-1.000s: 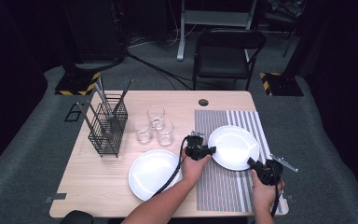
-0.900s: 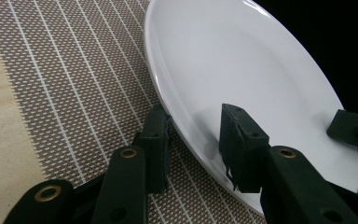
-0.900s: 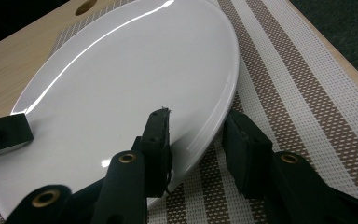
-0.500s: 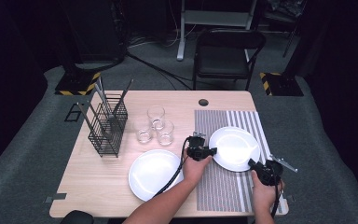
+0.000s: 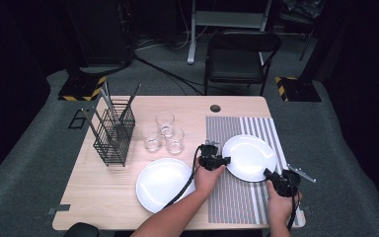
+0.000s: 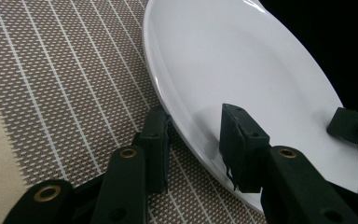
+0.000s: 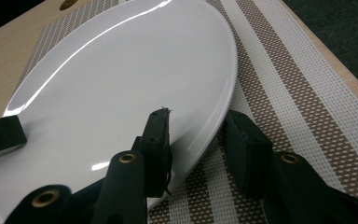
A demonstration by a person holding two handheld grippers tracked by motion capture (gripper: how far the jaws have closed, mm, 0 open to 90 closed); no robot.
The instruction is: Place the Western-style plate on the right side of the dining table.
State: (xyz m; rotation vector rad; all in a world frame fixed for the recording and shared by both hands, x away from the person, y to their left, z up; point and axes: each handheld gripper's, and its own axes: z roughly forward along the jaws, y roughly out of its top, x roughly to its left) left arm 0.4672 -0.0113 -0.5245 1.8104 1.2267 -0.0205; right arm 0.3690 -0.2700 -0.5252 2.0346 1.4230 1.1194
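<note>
My left claw point(image 5: 225, 160) and right claw point(image 5: 268, 174) both straddle the rim of the plate point(image 5: 249, 157) on the striped mat point(image 5: 237, 197), jaws apart, not yet pinching. The plate lies between them, left claw at its left edge, right claw at its near-right edge.

I can't read any text, label, brand or no. anywhere: nothing legible on the plate point(image 5: 249, 157), the striped mat point(image 5: 237, 197), the glasses point(image 5: 165, 132), the rack point(image 5: 112, 132) or the surface point(image 5: 103, 197)
</note>
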